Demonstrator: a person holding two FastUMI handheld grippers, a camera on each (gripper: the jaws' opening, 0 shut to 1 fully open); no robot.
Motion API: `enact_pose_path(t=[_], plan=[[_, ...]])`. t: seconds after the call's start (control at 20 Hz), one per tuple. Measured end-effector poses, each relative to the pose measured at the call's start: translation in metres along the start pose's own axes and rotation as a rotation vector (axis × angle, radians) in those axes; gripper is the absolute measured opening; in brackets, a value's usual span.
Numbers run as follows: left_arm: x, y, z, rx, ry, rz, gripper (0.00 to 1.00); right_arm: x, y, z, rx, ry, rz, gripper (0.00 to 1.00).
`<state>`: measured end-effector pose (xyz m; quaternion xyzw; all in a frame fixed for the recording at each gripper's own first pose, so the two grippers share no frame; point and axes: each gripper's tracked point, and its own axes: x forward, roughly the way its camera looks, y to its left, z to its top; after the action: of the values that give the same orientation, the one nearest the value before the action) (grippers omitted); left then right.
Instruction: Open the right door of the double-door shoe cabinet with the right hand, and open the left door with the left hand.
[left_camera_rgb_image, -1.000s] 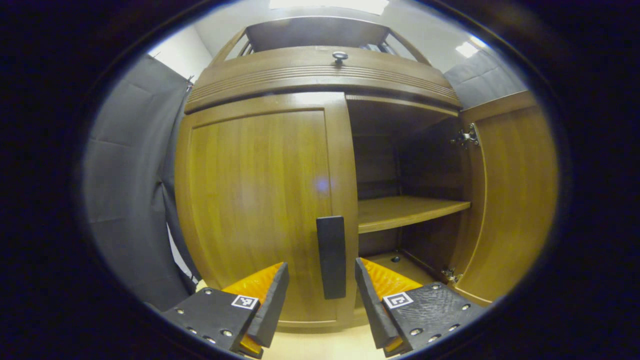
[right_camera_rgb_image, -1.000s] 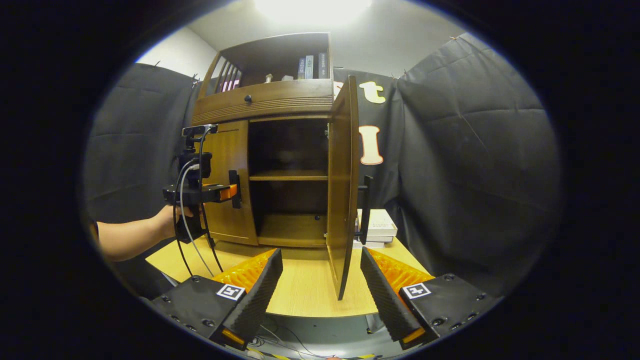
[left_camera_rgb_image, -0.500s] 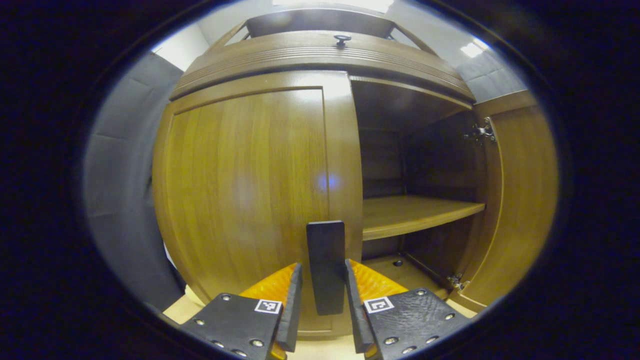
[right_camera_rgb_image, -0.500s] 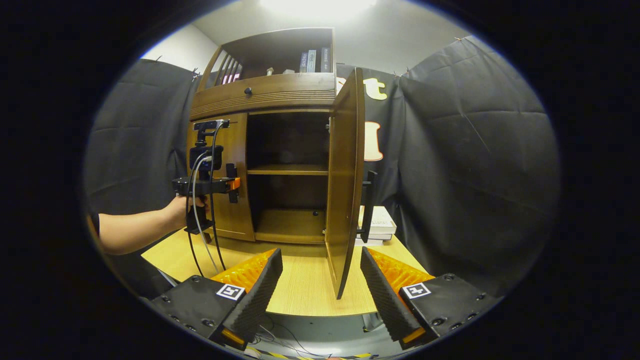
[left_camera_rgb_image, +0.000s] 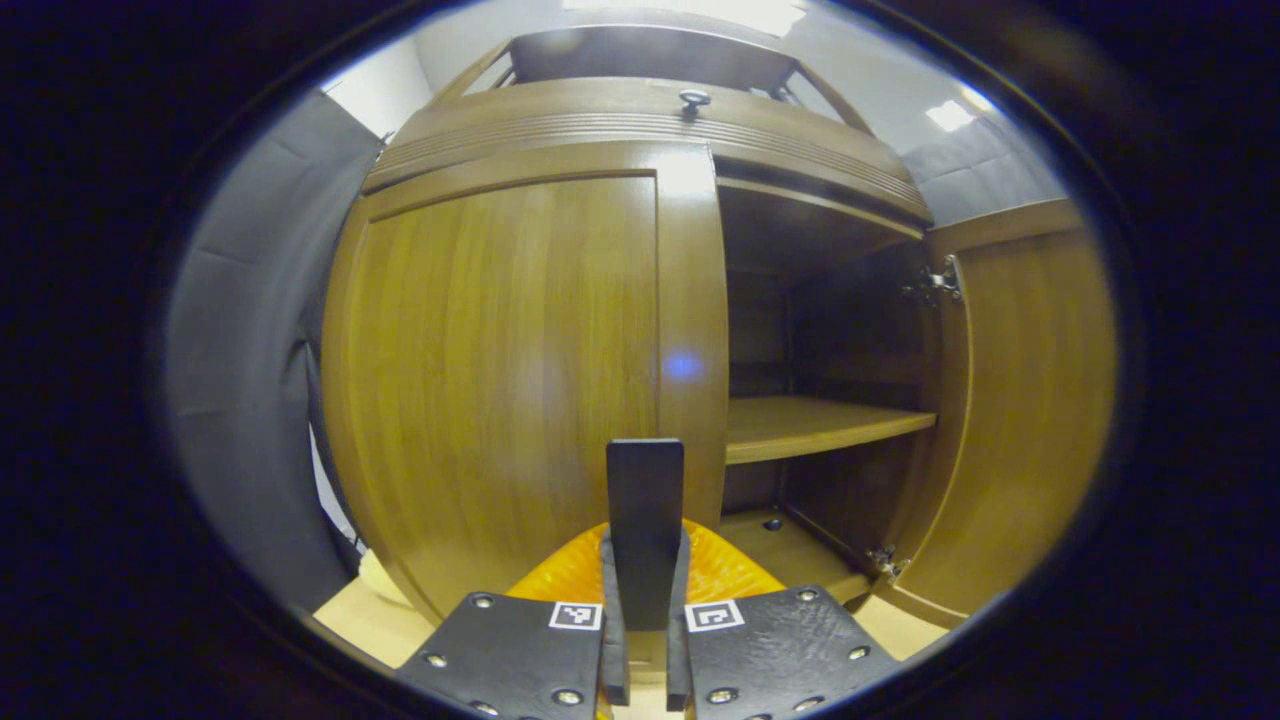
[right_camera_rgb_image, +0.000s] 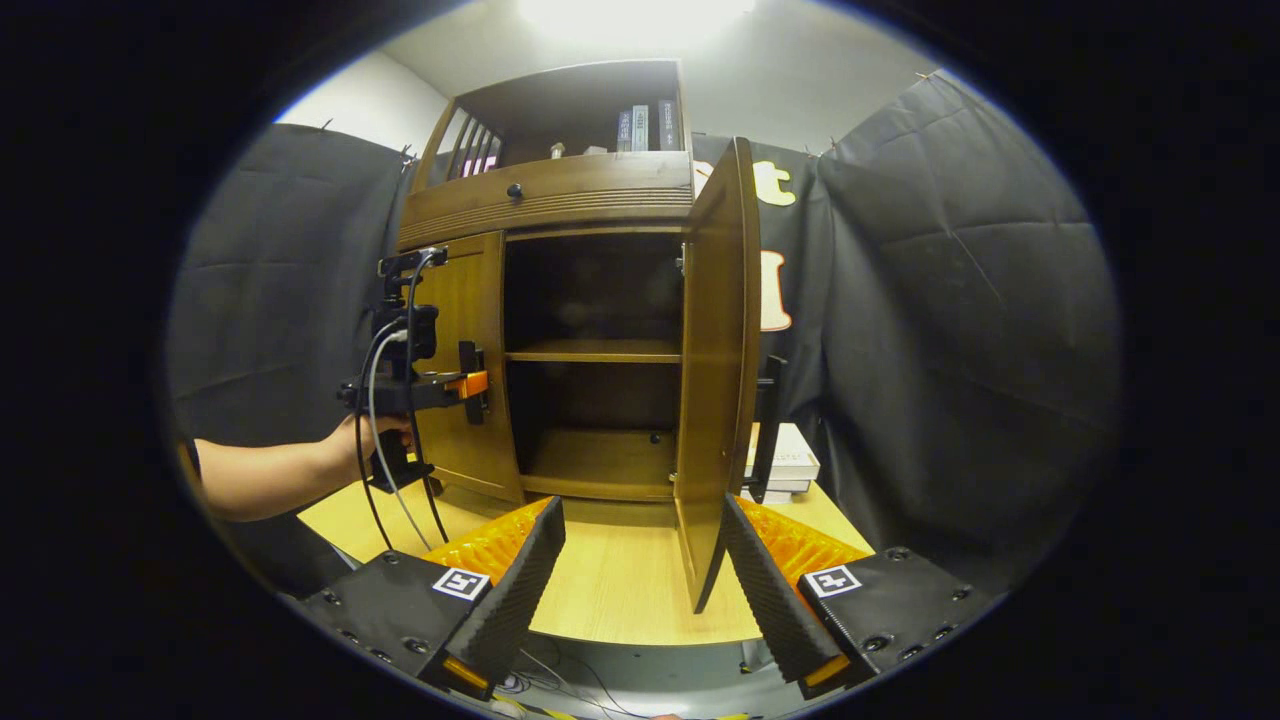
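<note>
Now the left tool is clamped on the dark vertical handle of the shoe cabinet's left door, both fingers pressing the bar's lower part from either side. That door sits flush with the cabinet front, not swung out. Seen from the right gripper view, the same tool is held by a hand at the door's right edge, with cables hanging from the device toward the bench. The right door stands wide open, swung toward the near side so its edge faces the camera, its own dark handle showing on the far right face. Between the doors the open compartment shows one wooden shelf across the middle and a bare floor panel below. The right tool hangs well back from the cabinet, its fingers spread apart and holding nothing, with the bottom corner of the open door lying between them in the picture. A drawer with a round knob runs above the doors, and books stand upright in the top shelf. Just behind the open door, a stack of books lies flat on the bench.
</note>
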<state>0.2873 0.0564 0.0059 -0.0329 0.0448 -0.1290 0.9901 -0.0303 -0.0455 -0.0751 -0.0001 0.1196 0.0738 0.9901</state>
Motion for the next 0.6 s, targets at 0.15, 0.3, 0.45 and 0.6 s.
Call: enact_pose_path(t=[0.15,0.3,0.45,0.6], plan=[[-0.028,0.006,-0.001,-0.014,0.008,0.002,0.18,0.007,0.005,0.007,-0.002,-0.013,0.043,0.99],[-0.055,0.015,-0.003,-0.017,0.015,0.014,0.18,0.016,0.021,0.011,-0.010,-0.025,0.096,0.94],[-0.081,0.029,-0.001,-0.023,0.016,0.036,0.18,0.025,0.037,0.012,-0.019,-0.028,0.145,0.94],[-0.101,0.041,-0.001,-0.036,0.024,0.053,0.18,0.031,0.051,0.014,-0.025,-0.030,0.188,0.94]])
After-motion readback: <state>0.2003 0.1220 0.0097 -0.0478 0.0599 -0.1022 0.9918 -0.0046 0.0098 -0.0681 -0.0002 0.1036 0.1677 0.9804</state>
